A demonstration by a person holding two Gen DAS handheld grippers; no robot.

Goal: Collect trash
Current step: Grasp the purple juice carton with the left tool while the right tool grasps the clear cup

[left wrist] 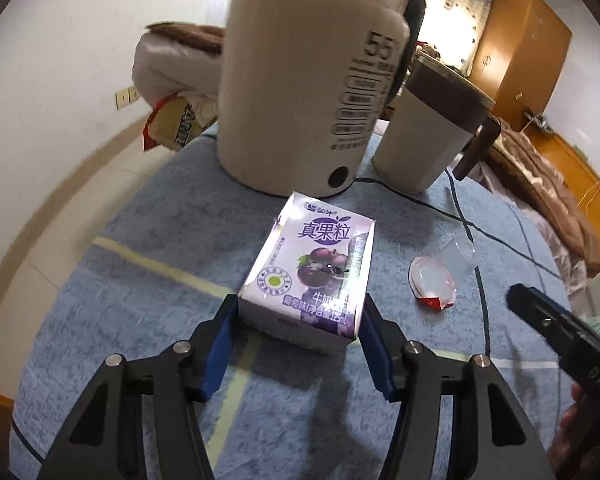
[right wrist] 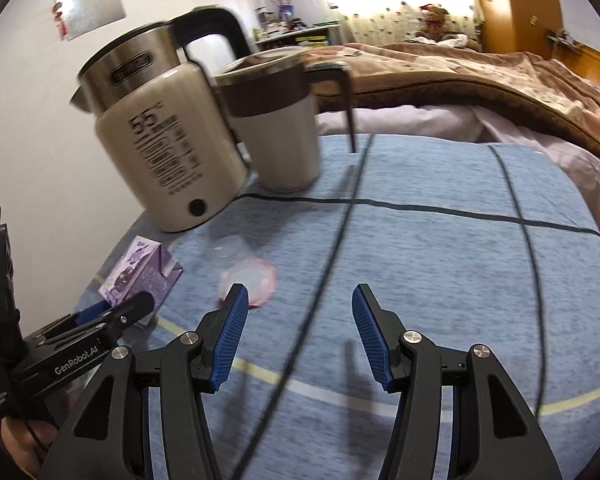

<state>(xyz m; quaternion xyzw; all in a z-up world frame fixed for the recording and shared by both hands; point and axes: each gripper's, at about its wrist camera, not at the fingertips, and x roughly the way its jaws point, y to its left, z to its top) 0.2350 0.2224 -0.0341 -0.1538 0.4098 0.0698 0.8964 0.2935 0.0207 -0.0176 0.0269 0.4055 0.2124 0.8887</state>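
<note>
A purple milk carton (left wrist: 316,256) lies flat on the blue tablecloth (left wrist: 148,320). My left gripper (left wrist: 300,316) has its blue pads against both sides of the carton's near end. In the right wrist view the same carton (right wrist: 144,272) sits at the left, with the left gripper (right wrist: 124,308) on it. A clear plastic cup with a peeled red-rimmed lid (left wrist: 436,280) lies on its side to the carton's right. My right gripper (right wrist: 296,312) hovers open over the cloth. The cup (right wrist: 248,276) lies just beyond its left fingertip, with nothing between the pads.
A cream electric kettle (left wrist: 300,92) and a cream mug with a brown lid (left wrist: 424,132) stand behind the carton. A black cable (right wrist: 340,240) runs across the cloth. A snack bag (left wrist: 172,124) lies at the far left edge. A bed with a brown blanket (right wrist: 480,80) borders the table.
</note>
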